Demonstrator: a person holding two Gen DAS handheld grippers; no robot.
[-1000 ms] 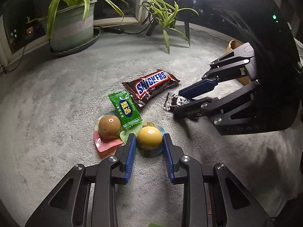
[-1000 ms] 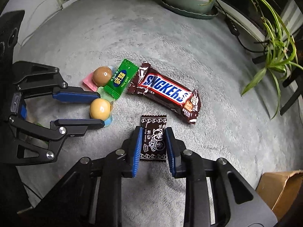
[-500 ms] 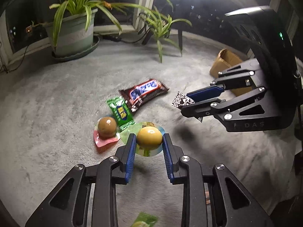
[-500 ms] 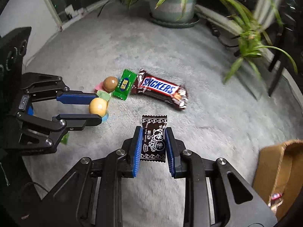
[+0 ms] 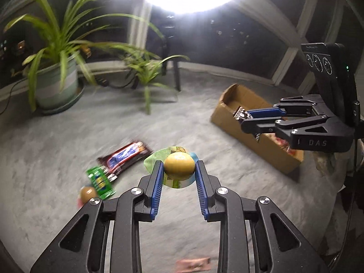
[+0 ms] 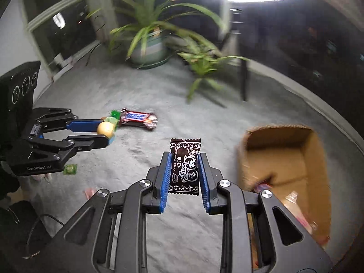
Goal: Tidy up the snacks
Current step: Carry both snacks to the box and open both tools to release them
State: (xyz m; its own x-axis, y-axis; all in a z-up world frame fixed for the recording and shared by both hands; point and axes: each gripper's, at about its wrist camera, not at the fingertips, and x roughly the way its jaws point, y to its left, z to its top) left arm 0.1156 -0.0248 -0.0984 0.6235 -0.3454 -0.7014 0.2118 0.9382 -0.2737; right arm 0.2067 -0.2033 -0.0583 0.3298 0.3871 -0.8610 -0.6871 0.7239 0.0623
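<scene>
Basically cardboard box [image 6: 284, 159] sits open on the grey carpet [image 5: 68, 136] as drop target; right gripper [image 6: 184, 170] clenched on brown plum candy [image 6: 185, 166] near it, left gripper [image 5: 179, 173] grasping yellow jelly cup [image 5: 179, 166], both lifted for boxing.

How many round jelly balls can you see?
2. One yellow jelly ball is clamped in the left gripper; a brown one lies on the carpet beside the green candy.

Your chocolate bar [image 5: 124, 157] label is motion-blurred, unreadable; cardboard box [image 6: 316, 150] contents smeared; pink wrapper [image 5: 193, 264] cut off by bottom edge.
</scene>
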